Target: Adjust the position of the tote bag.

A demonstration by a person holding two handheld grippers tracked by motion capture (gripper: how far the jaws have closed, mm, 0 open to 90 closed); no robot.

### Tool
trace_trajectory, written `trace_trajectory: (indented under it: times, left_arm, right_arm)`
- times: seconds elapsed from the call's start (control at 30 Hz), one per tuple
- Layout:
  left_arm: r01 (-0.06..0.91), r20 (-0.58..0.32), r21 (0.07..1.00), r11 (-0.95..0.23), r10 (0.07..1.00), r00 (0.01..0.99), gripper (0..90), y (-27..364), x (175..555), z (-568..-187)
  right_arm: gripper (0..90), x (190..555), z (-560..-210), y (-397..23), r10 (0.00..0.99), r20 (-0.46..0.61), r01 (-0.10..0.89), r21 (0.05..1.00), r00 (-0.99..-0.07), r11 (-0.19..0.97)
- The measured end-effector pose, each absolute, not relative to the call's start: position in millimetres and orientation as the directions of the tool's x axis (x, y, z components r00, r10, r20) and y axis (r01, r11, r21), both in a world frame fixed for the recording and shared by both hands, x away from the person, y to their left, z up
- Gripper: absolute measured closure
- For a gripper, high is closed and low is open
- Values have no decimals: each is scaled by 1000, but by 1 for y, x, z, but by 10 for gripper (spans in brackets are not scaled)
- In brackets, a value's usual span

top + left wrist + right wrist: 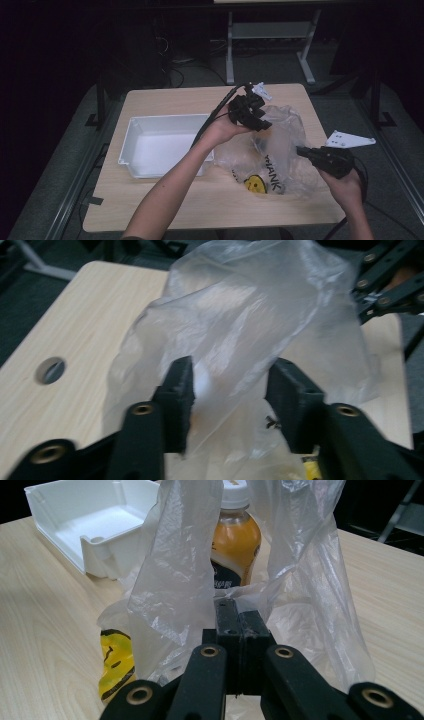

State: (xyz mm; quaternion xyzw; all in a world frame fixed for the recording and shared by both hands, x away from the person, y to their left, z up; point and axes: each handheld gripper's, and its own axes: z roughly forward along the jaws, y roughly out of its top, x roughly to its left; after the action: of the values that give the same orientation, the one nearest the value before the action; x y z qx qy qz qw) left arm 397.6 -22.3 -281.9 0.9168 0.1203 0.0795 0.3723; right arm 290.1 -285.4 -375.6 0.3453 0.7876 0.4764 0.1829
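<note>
A person seated at a light wooden table (165,205) holds a black two-jaw gripper in each hand. Between the hands sits a clear plastic bag (280,150), crumpled and partly standing up, printed with a yellow smiley face and black letters near its bottom edge.

The right gripper (302,150) is at the right side of the bag, low over the table. In the right gripper view its jaws are pressed fully together, pinching a fold of the bag's film between the pads. Beyond them, inside the bag, stands an upright bottle (235,540) of orange drink with a white cap and a dark label.

The left gripper (260,122) is raised above the top of the bag, toward the far side of the table. In the left gripper view its jaws stand about half open, with loose film of the bag (240,330) bulging up between them. The pads lie close to the film, but they are not clamped on it.

A white plastic tray (131,145) rests on the table to the left of the bag, just beside it.
</note>
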Motion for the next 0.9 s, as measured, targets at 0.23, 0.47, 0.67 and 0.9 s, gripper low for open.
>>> trace_trajectory:
  times: [0.23,0.47,0.67,0.9]
  left_arm:
    - [126,84,671,-731,243,966,835,-27,395,-286]
    - [141,93,657,-741,265,960,899,-16,395,-289]
    - [187,70,652,-734,304,950,900,2,398,-303]
    - [253,30,642,-724,353,935,900,21,401,-320]
  right_arm:
    - [898,290,-374,-284,716,41,366,879,-697,306]
    - [877,290,-373,-280,710,41,358,883,-703,303]
    - [880,291,-372,-278,698,57,355,889,-714,290]
    - [888,293,-374,-269,682,52,348,886,-730,305]
